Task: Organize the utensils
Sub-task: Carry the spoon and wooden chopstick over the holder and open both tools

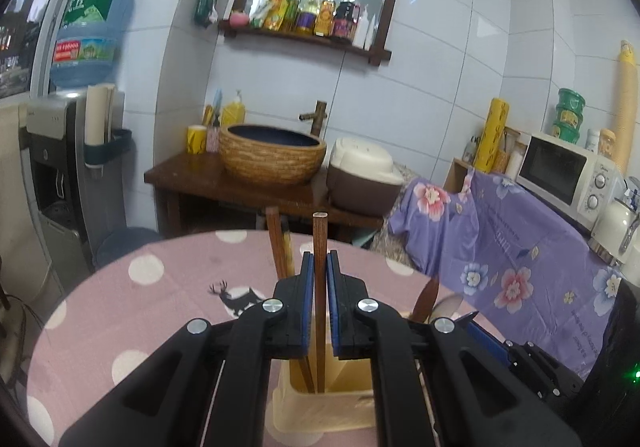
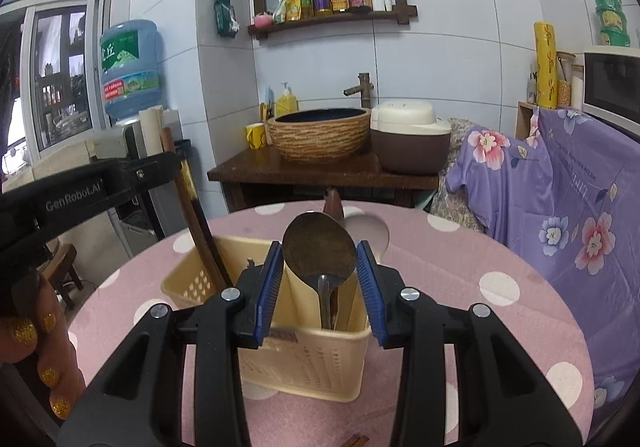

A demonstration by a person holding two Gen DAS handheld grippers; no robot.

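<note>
My left tool (image 1: 319,267) is clamped on a wooden chopstick (image 1: 319,247) that stands nearly upright, its long axis running down between the pads into the cream utensil caddy (image 1: 320,407) directly below on the table (image 1: 180,287), beside a second chopstick (image 1: 280,243) already leaning there. My right tool (image 2: 320,263) brackets the bowl of a metal spoon (image 2: 319,247) standing handle-down in the caddy's other compartment; whether its pads press the spoon I cannot tell. Both tools pitch slightly downward, so releasing the left chopstick should be a straight drop.
</note>
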